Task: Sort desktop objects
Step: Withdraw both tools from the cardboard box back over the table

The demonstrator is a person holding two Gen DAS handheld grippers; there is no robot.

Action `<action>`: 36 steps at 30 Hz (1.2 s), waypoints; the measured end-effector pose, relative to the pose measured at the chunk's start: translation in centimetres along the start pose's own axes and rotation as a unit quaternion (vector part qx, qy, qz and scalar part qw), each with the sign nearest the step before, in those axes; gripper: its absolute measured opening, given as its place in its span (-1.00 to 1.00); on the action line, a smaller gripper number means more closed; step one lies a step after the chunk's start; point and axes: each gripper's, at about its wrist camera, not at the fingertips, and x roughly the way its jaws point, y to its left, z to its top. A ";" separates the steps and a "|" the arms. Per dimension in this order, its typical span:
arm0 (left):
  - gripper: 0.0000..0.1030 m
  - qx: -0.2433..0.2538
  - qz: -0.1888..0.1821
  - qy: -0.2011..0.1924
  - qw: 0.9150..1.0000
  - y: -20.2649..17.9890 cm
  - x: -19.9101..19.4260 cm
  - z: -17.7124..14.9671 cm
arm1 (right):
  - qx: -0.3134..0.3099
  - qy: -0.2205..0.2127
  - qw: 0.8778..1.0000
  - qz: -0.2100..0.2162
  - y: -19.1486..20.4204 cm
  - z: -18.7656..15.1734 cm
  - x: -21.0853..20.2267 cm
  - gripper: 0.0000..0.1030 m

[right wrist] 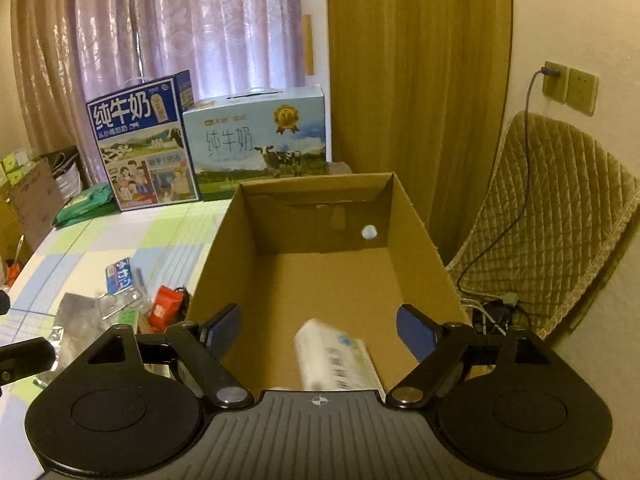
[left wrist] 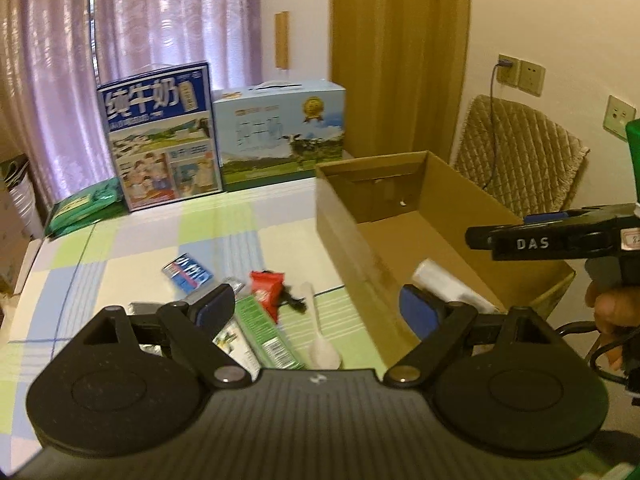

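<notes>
My left gripper [left wrist: 316,308] is open above a cluster on the checked tablecloth: a red packet [left wrist: 267,292], a green box [left wrist: 268,332], a white plastic spoon [left wrist: 320,340], a small black clip [left wrist: 294,300] and a blue packet [left wrist: 187,273]. Nothing is between its fingers. An open cardboard box [left wrist: 348,232] stands to the right. My right gripper [right wrist: 320,328] is open over the near end of the cardboard box [right wrist: 416,240]. A white tissue pack [right wrist: 336,360] sits blurred below its fingers, inside the box. It also shows in the left view as the tissue pack [left wrist: 448,284], under the right gripper [left wrist: 474,238].
Two milk cartons [left wrist: 160,136] [left wrist: 280,128] stand at the table's far edge, with a green bag [left wrist: 84,204] to their left. A quilted chair [right wrist: 560,220] and a cable from a wall socket [right wrist: 554,80] are right of the box. A clear plastic bag [right wrist: 80,320] lies near the cluster.
</notes>
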 end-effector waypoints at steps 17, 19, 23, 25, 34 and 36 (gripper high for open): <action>0.90 -0.031 0.046 -0.004 0.998 5.7 -7.3 -3.7 | -0.039 -0.006 0.998 0.046 8.1 -1.4 -5.3 0.66; 0.92 -0.034 0.053 -0.002 0.998 6.5 -8.0 -4.1 | -0.042 -0.002 0.998 0.053 9.0 -1.7 -5.6 0.71; 0.94 -0.034 0.070 0.004 0.997 7.9 -9.2 -5.2 | -0.042 0.000 0.997 0.067 10.5 -2.5 -6.4 0.83; 0.97 -0.037 0.078 0.009 0.996 8.6 -9.7 -5.9 | -0.040 -0.001 0.996 0.074 10.9 -3.0 -6.7 0.93; 0.97 -0.051 0.100 0.036 0.993 11.4 -10.2 -8.6 | -0.052 0.020 0.993 0.099 13.4 -5.9 -6.6 0.96; 0.97 -0.052 0.103 0.039 0.993 11.8 -10.0 -8.9 | -0.059 0.028 0.992 0.104 13.9 -6.6 -6.3 0.96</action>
